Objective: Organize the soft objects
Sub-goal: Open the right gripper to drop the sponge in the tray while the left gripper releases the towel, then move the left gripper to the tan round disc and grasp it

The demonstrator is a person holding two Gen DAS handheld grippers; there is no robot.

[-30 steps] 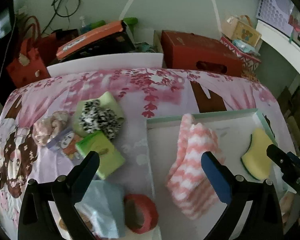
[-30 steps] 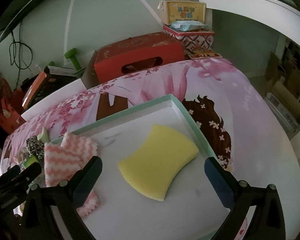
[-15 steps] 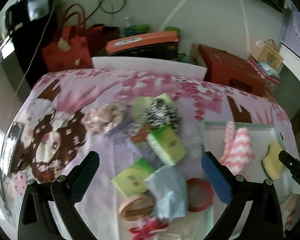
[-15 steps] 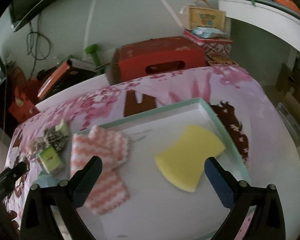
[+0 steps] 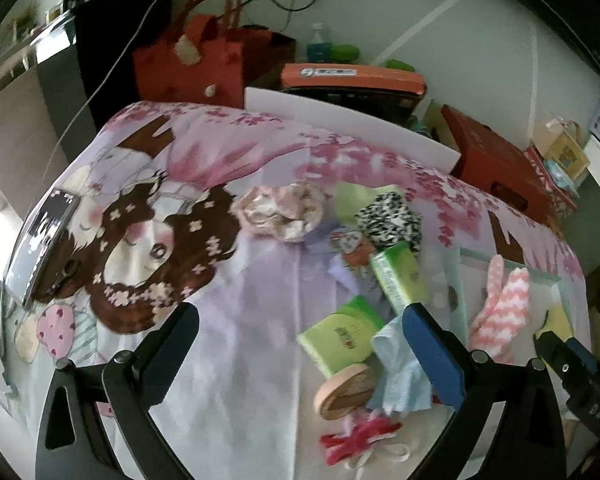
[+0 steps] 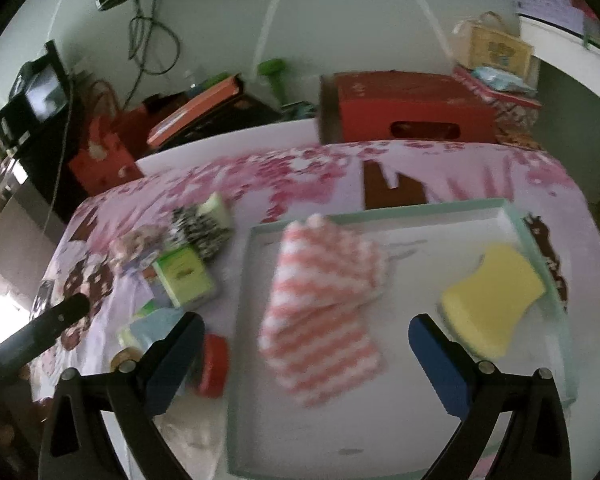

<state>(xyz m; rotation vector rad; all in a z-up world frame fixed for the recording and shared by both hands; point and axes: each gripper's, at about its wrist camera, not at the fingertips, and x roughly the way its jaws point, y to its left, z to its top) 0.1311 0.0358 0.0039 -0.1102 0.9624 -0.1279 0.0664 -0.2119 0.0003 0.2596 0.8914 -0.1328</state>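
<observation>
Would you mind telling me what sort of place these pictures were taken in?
Most likely a room in a home, used partly for storage. A table wears a cartoon-print cloth, gift bags and boxes are stacked along the wall, and a screen sits to one side.

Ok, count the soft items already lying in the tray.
2: the pink-and-white striped cloth on the tray's left half, and the yellow sponge near its right wall. The tray's near edge is partly hidden behind the right tongs.

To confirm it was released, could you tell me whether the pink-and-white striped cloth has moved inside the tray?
No: the pink-and-white striped cloth still lies in the tray's left half.
</observation>
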